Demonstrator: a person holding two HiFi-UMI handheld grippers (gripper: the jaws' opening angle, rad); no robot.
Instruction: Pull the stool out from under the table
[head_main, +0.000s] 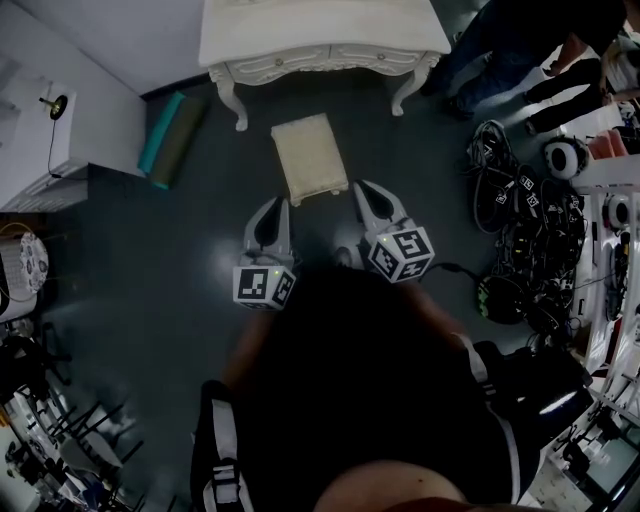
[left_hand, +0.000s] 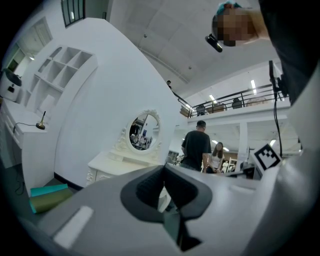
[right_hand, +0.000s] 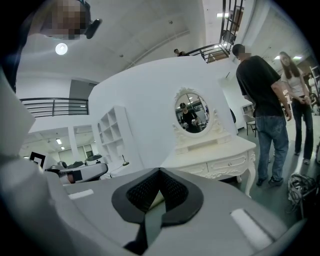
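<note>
The stool (head_main: 310, 155) stands on the floor (head_main: 150, 260) just in front of the table's (head_main: 320, 40) front edge, between its 2 front legs. It looks mostly out from under, though I cannot tell if its far edge has cleared.

Both grippers hang over the floor at the stool's near edge, the left gripper (head_main: 282, 205) by the near left corner and the right gripper (head_main: 360, 188) by the near right corner. Both have their jaws pressed together on nothing; only a cream sliver of the stool shows beyond the pads.

With no grip on the stool, a pull would move nothing, and closed tips nudging the cushion could shove it back under the table. A clamp on 1 corner alone would likely swing the stool askew. Cables (head_main: 520, 230) lie on the floor to the right — a trip risk when stepping back.
</note>
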